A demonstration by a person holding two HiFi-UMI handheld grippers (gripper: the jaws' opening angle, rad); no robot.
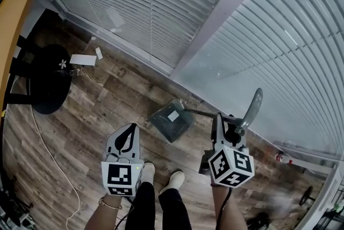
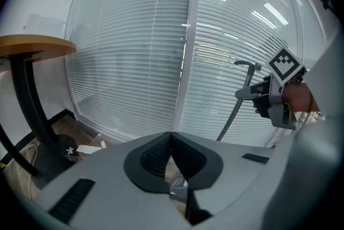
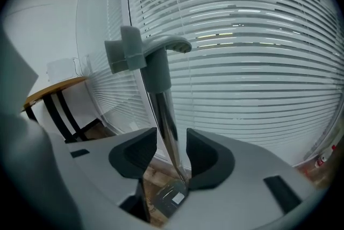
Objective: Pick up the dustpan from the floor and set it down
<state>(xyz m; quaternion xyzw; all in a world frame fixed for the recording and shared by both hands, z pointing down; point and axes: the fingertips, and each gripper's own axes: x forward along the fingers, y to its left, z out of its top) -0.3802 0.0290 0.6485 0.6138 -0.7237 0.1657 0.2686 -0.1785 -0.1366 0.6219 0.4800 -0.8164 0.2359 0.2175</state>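
We see the dustpan (image 1: pixel 172 120) on the floor (image 1: pixel 97 110), at its edge by the blinds (image 1: pixel 161 3). The right hand-held gripper (image 3: pixel 171 155) is loose around its handle (image 3: pixel 160 84), the left hand-held gripper (image 2: pixel 171 158) is clenched empty, and lifting remains.

Shaft of the dustpan (image 1: pixel 172 121) partly hidden behind the right gripper (image 1: pixel 228 121); in the right gripper view its pan mostly concealed beneath the jaws; wooden tabletop (image 1: pixel 13 19) cut off at left edge; floor (image 1: pixel 279 202) at lower right blurred; small red-and-white object (image 1: pixel 280 158) too small to identify.
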